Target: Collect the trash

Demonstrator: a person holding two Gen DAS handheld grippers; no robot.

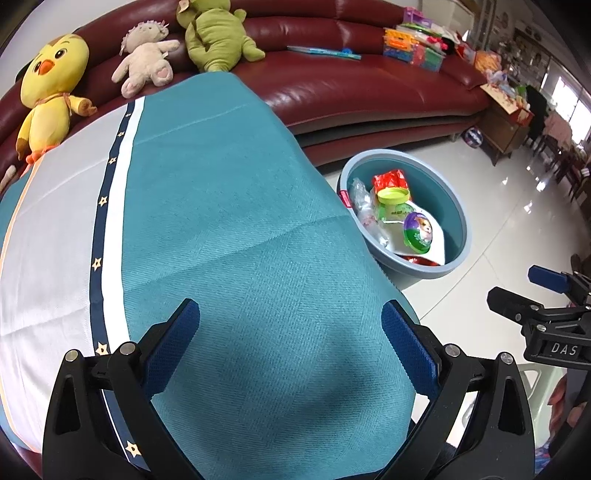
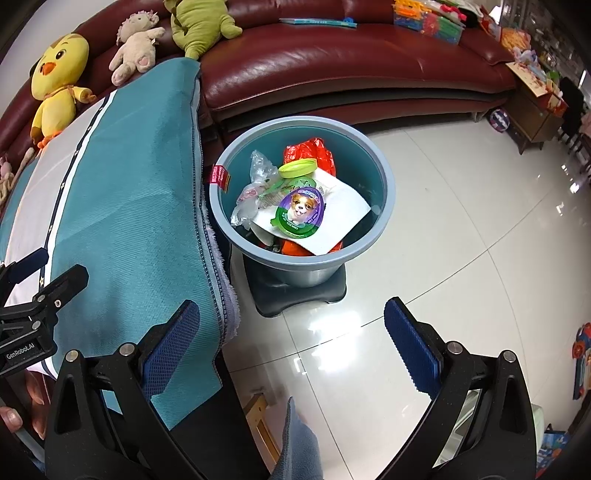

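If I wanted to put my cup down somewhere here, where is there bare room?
The teal tablecloth is bare from the left tongs up to its far edge. The white tiled floor right of the blue bin is open too. Crowded spots: the bin, heaped with wrappers, and the red sofa, lined with plush toys and boxed toys.
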